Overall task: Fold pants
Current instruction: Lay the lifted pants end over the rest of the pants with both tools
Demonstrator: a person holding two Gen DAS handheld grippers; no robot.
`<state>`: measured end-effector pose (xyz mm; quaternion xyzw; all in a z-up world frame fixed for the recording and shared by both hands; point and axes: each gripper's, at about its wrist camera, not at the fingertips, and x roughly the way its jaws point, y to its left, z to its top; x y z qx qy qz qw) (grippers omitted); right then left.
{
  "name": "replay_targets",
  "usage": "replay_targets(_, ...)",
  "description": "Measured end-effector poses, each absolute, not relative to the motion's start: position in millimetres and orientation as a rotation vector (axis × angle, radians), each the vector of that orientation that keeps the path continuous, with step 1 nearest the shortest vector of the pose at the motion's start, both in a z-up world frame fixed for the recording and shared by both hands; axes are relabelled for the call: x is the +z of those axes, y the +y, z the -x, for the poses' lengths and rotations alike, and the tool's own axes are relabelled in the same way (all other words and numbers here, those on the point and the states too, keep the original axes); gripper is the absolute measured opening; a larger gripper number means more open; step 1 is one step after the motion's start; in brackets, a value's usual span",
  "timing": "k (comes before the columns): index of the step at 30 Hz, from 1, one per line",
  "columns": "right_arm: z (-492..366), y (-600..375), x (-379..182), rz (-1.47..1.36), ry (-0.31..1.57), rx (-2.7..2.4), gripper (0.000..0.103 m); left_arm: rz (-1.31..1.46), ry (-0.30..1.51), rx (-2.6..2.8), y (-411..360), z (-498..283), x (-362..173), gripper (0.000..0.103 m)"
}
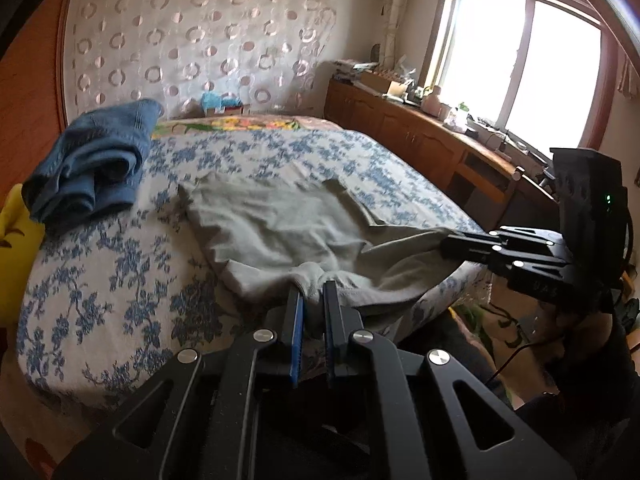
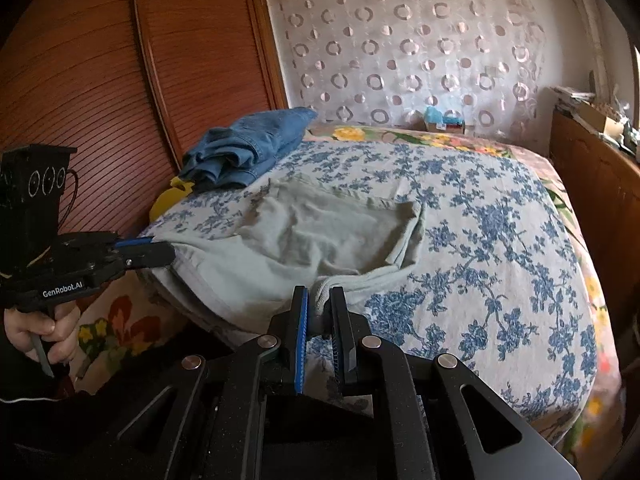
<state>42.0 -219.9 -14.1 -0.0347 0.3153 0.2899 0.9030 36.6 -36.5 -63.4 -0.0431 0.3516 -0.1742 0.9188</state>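
Pale grey-green pants lie spread on the bed, wrinkled, their near edge at the bed's front edge; they also show in the right wrist view. My left gripper is shut on a bunched part of the pants' near edge. It shows from the side in the right wrist view, at the pants' left corner. My right gripper is shut on a bunched fold of the pants' near right edge. It shows in the left wrist view, clamped on the pants' right corner.
The bed has a blue floral cover. A pile of blue jeans lies at its far left, beside a yellow object. A wooden cabinet with clutter runs along the right under a window. A wooden wardrobe stands left.
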Motion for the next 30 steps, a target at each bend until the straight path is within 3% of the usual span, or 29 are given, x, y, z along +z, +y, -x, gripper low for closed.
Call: replay_targets(30, -132, -191, -18, 0.049, 0.624, 0.550, 0.011, 0.068, 0.679, -0.280, -24, -116, -61, 0.010)
